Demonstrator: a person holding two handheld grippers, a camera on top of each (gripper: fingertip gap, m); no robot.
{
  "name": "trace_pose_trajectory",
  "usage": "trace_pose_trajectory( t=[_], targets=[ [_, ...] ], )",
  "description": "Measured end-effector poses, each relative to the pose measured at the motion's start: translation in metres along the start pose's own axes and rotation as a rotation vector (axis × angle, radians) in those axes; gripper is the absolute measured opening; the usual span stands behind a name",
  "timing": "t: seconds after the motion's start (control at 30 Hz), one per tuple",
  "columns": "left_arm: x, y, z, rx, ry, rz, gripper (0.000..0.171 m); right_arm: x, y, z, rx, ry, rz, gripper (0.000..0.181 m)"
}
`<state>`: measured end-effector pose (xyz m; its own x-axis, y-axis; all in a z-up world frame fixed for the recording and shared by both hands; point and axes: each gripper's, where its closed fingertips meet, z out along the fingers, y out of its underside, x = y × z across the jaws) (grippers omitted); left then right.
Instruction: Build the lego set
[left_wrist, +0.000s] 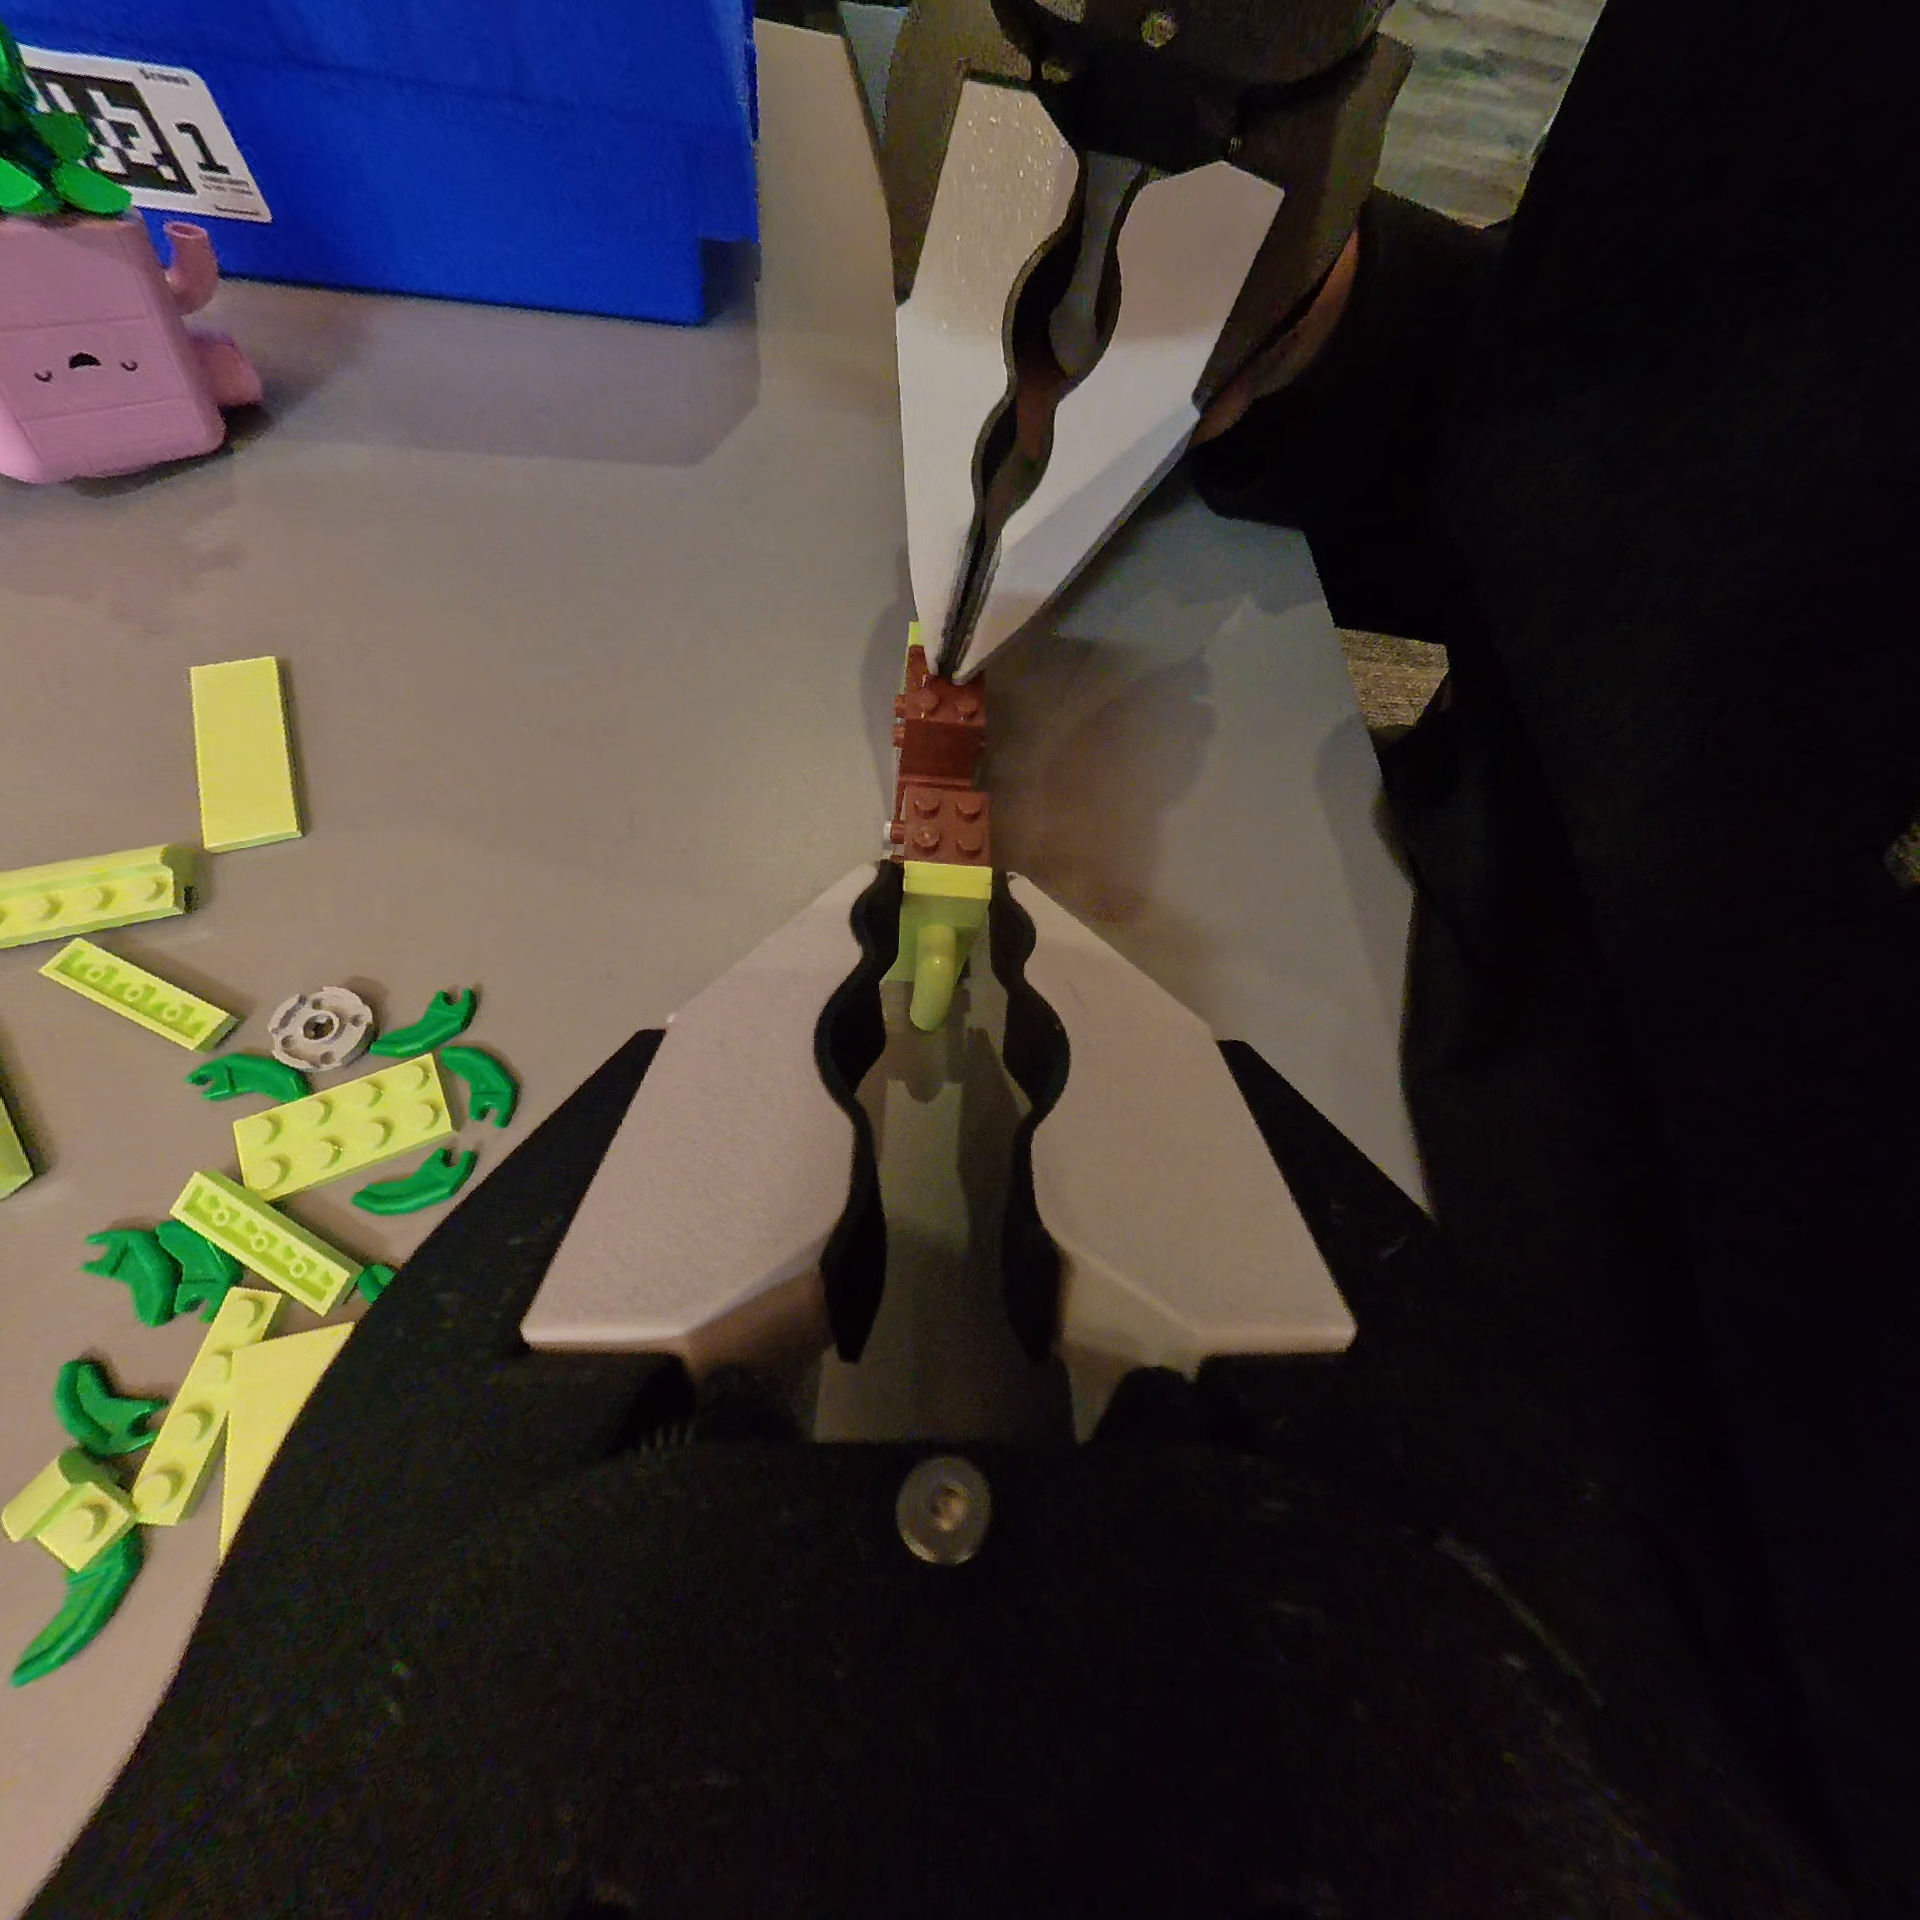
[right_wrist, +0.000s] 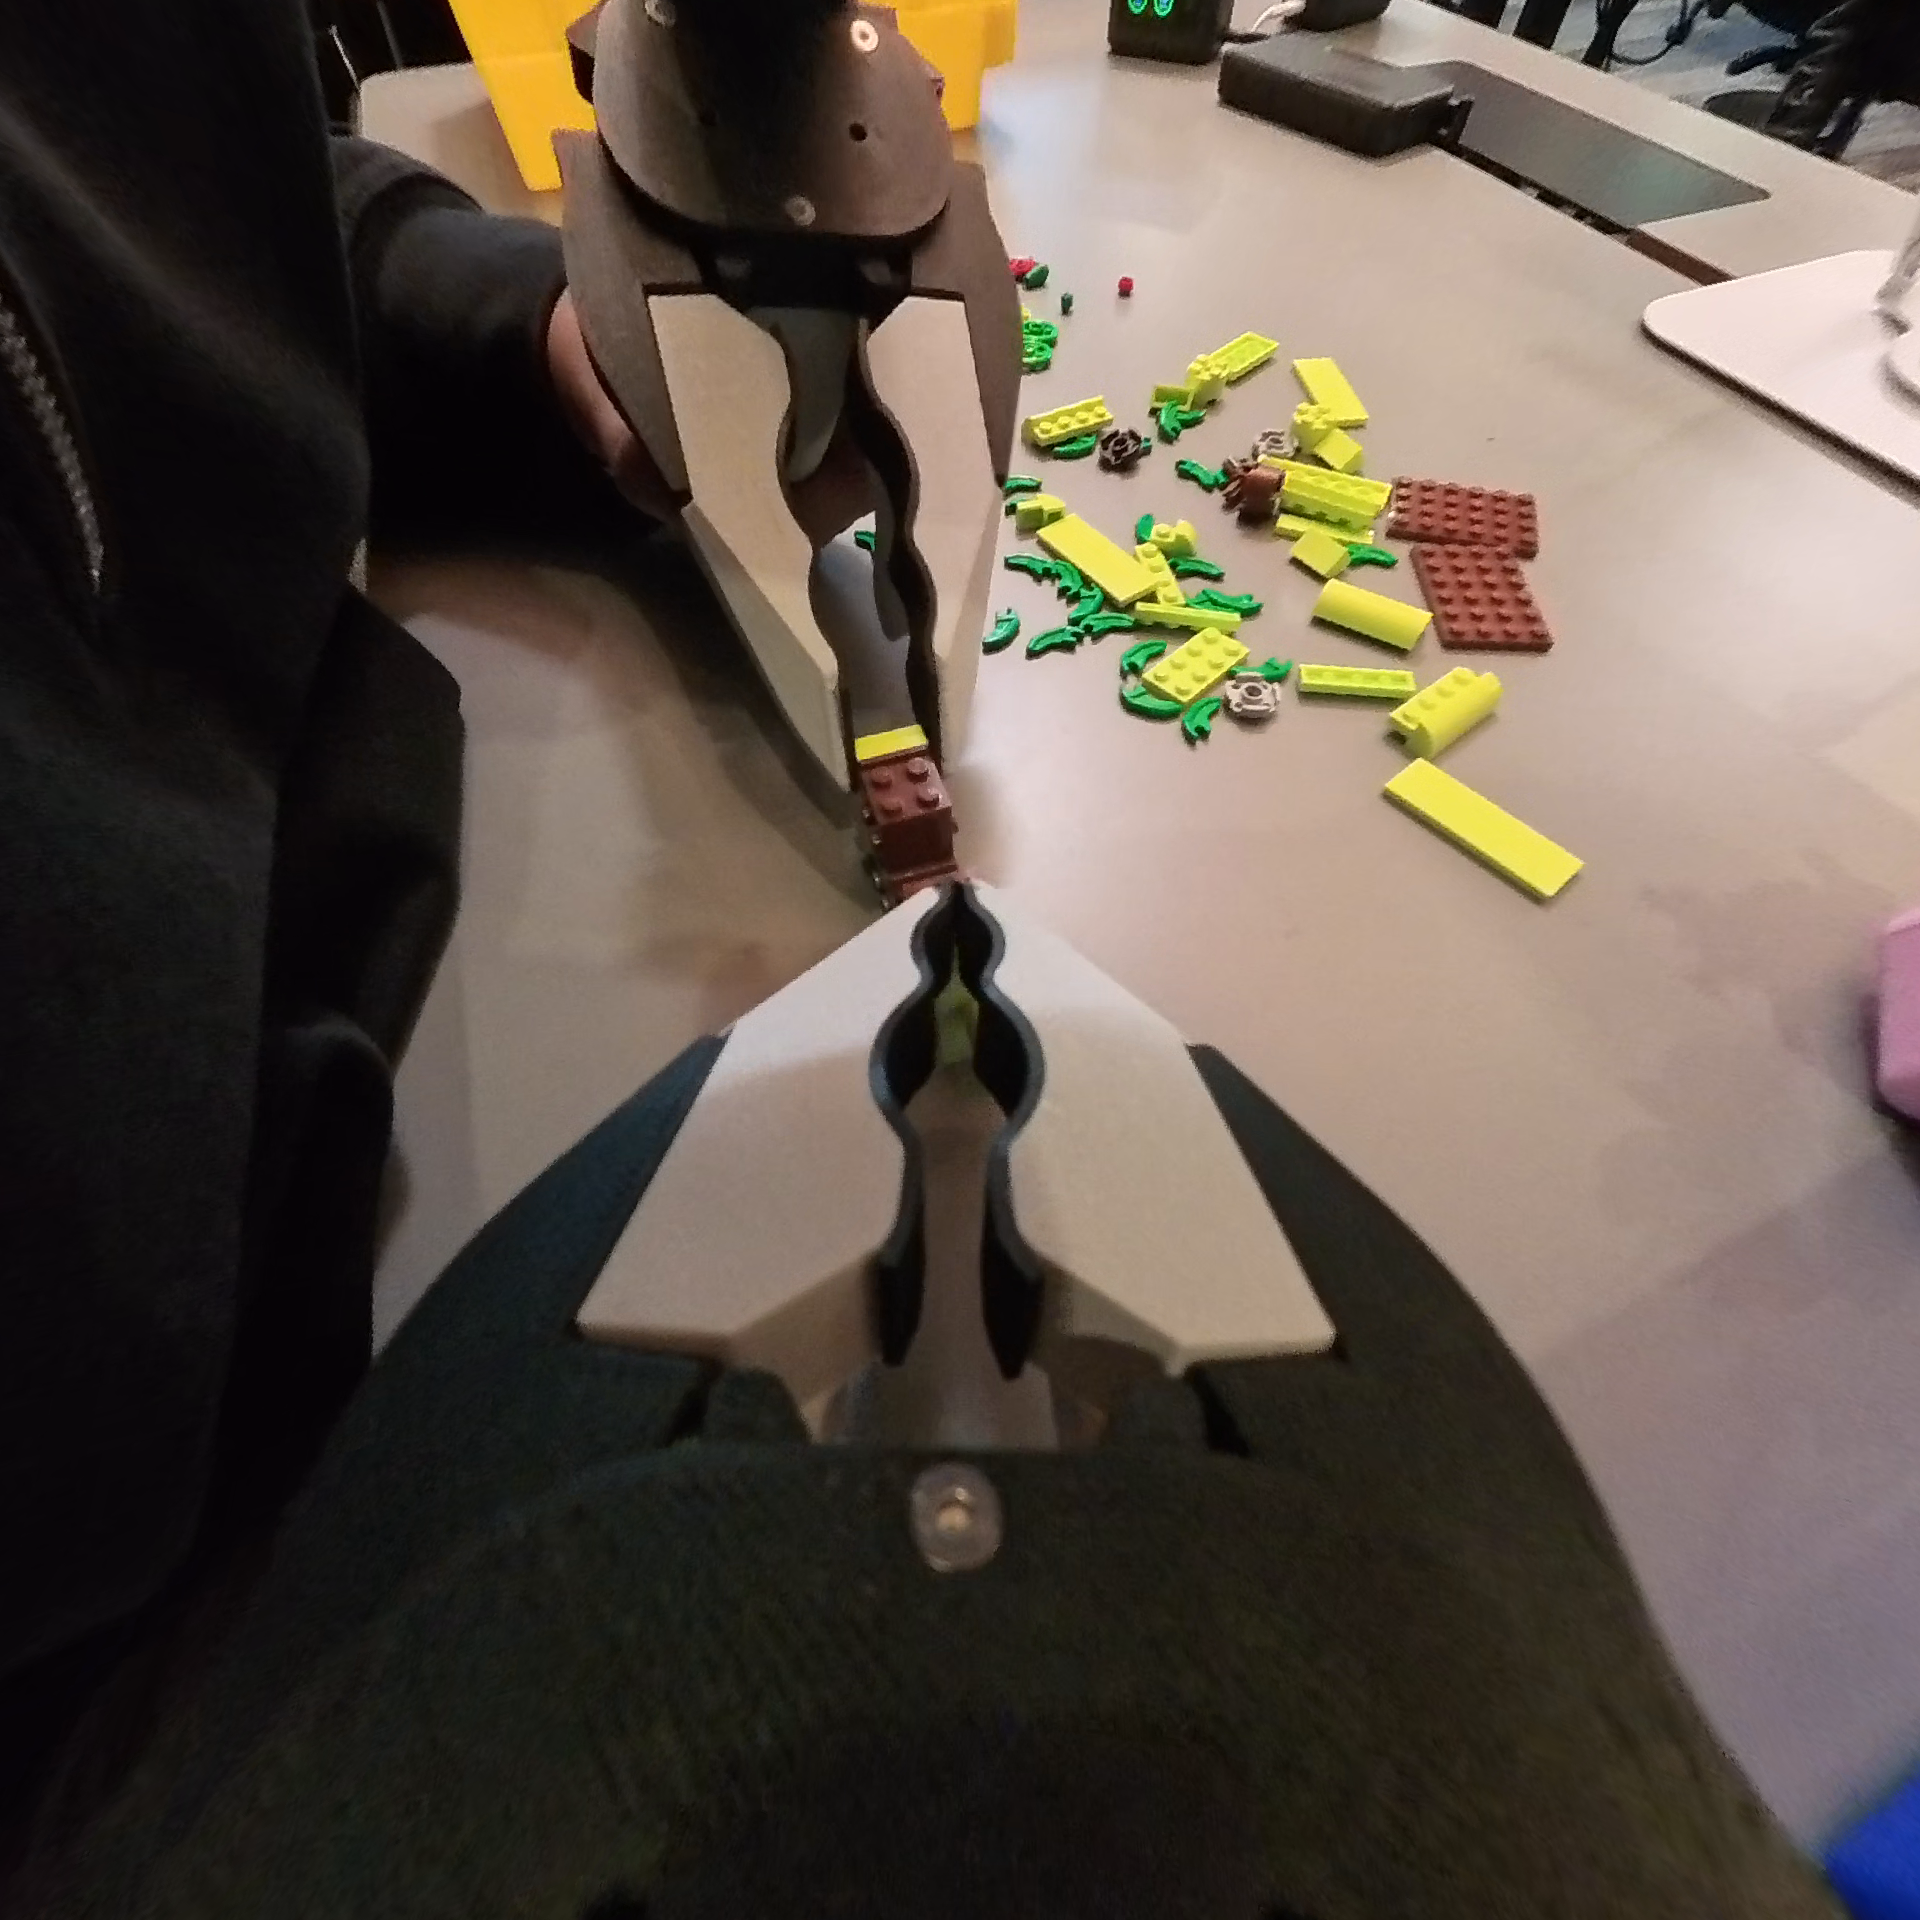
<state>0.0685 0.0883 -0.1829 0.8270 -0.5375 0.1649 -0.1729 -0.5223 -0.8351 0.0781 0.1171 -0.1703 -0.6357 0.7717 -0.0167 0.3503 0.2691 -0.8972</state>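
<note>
Left claw clamped on the lime end of a small brown-and-lime lego assembly, held just above the grey bench. Right claw pinched tight on the opposite end, tip to tip with the left. Loose lime and green pieces scattered farther out, brown plates beyond.

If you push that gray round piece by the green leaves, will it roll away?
Probably not: the gray round piece lies flat on the table, so it would likely slide. It looks small and light, so a nudge may send it into the green leaves beside it.
</note>
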Motion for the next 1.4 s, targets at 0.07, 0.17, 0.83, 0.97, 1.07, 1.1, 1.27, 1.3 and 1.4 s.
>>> trace_pose_trajectory(
  t=[0.07,0.17,0.83,0.97,1.07,1.1,1.27,1.3,1.4],
  targets=[
    [0.000,0.000,0.000,0.000,-0.002,0.002,0.015,0.001,0.000,0.000,0.000,-0.003,0.008,0.000],
    [0.000,0.000,0.000,-0.002,-0.005,0.004,0.014,0.003,-0.005,-0.004,0.039,-0.002,0.031,0.000],
    [-0.012,-0.010,-0.011,0.093,-0.136,0.030,0.057,0.011,-0.028,-0.024,0.232,0.168,-0.087,0.019],
    [-0.016,-0.013,-0.015,0.125,-0.154,0.005,0.058,0.014,-0.026,-0.022,0.204,0.224,-0.116,0.020],
    [-0.018,-0.016,-0.018,0.150,-0.166,0.002,0.059,0.027,-0.023,-0.022,0.181,0.302,-0.081,0.016],
    [-0.018,-0.016,-0.019,0.156,-0.167,0.000,0.059,0.030,-0.023,-0.022,0.184,0.309,-0.064,0.016],
    [-0.018,-0.017,-0.020,0.165,-0.169,-0.004,0.061,0.037,-0.031,-0.037,0.284,0.303,0.016,0.016],
    [-0.018,-0.017,-0.020,0.163,-0.170,-0.003,0.061,0.038,-0.033,-0.040,0.304,0.308,0.028,0.016],
    [-0.019,-0.016,-0.019,0.151,-0.180,0.004,0.061,0.040,-0.036,-0.046,0.340,0.329,0.029,0.015]
  ],
)
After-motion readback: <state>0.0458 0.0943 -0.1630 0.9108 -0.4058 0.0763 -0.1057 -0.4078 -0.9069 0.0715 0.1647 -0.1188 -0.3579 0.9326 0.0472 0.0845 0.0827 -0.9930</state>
